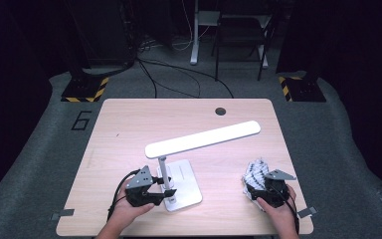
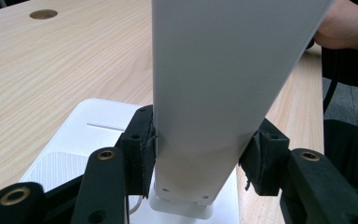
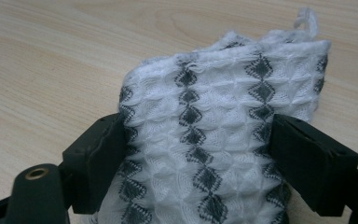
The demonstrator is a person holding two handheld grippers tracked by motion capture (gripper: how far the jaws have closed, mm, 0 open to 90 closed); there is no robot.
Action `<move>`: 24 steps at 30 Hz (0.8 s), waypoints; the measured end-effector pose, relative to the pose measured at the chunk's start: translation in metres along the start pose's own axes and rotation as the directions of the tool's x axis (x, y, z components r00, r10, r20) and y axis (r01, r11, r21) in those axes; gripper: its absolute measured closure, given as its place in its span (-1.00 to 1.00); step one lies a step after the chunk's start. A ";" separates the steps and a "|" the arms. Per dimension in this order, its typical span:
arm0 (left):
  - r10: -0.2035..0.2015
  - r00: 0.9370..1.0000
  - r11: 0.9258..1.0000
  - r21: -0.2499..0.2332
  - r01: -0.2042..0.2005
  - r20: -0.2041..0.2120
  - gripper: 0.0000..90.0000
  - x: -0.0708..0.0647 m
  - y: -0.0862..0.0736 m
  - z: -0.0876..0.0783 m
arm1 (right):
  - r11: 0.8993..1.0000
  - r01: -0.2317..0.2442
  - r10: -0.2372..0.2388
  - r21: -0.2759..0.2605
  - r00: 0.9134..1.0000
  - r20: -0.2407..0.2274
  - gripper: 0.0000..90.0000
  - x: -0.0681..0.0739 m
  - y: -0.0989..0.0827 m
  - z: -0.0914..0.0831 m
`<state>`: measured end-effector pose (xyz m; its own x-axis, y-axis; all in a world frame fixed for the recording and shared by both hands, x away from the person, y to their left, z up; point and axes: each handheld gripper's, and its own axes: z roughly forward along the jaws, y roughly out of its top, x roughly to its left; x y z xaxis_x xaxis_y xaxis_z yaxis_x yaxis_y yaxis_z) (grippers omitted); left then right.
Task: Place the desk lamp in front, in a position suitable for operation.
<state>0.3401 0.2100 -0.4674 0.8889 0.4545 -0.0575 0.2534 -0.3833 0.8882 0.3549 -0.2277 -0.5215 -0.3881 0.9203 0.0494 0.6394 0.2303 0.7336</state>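
Near table centre, desk lamp [image 1: 179, 169] stands upright; left gripper [image 1: 165, 190] clamps its stem half-wide. At 4 o'clock from it, right gripper [image 1: 258, 188] pinches folded waffle cloth [image 1: 256, 172] on table [image 1: 129, 129]. Judged: wiping not begun; lamp head untouched.

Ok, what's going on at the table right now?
A person works with two handheld grippers. The left gripper is clamped on the white desk lamp low on its arm, just above the base. The right gripper holds a folded white cloth with dark diamonds over the wooden table, right of the lamp.
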 end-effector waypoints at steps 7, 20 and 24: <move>-0.002 1.000 1.000 -0.001 0.002 0.002 0.14 0.000 0.000 0.000 | 0.999 0.030 -0.030 0.009 0.999 0.015 -0.46 0.004 0.001 0.003; 0.007 1.000 1.000 0.007 -0.007 0.002 0.15 0.000 0.000 -0.001 | 0.998 0.066 -0.065 0.012 0.996 -0.058 0.48 0.009 0.004 -0.001; 0.004 1.000 1.000 -0.001 -0.004 0.005 0.15 0.000 0.000 0.000 | 0.999 0.037 -0.036 0.010 0.997 -0.074 0.56 0.009 0.005 -0.002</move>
<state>0.3404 0.2101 -0.4676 0.8917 0.4491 -0.0561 0.2495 -0.3845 0.8888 0.3530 -0.2188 -0.5158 -0.4590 0.8855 0.0725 0.6310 0.2674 0.7282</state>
